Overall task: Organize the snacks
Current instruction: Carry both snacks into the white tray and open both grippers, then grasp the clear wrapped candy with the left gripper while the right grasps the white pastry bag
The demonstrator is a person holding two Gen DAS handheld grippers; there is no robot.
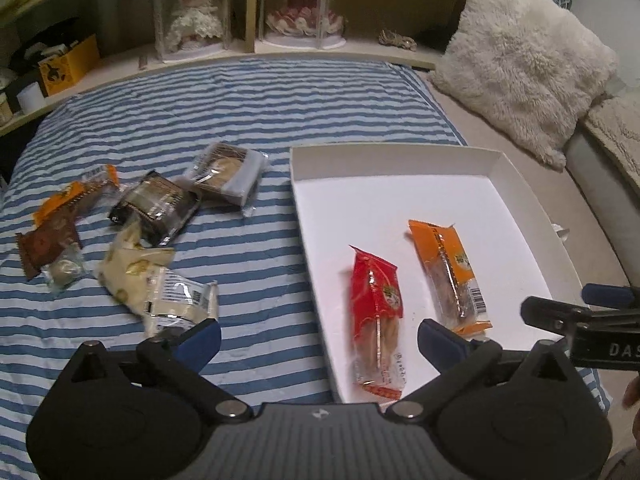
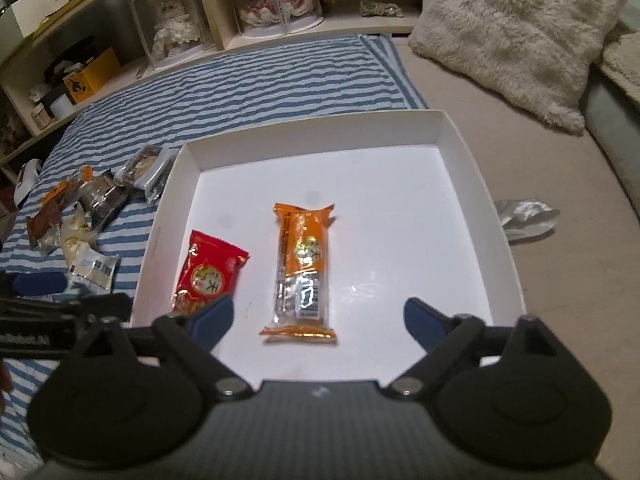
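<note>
Beside tray (image 2: 496, 216), only rightward: foil wrapper (image 2: 526, 218).

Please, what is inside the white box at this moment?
Inside the white box lie two snacks, apart from each other: a red packet and an orange packet. The rest of its floor is bare. The box's near edge is hidden behind the gripper bodies.

Striped blue-and-white bedspread (image 1: 248, 112) carrying loose snack packets (image 1: 156, 208) heaped toward its left side, white shallow box (image 1: 400, 160) at its right edge.
</note>
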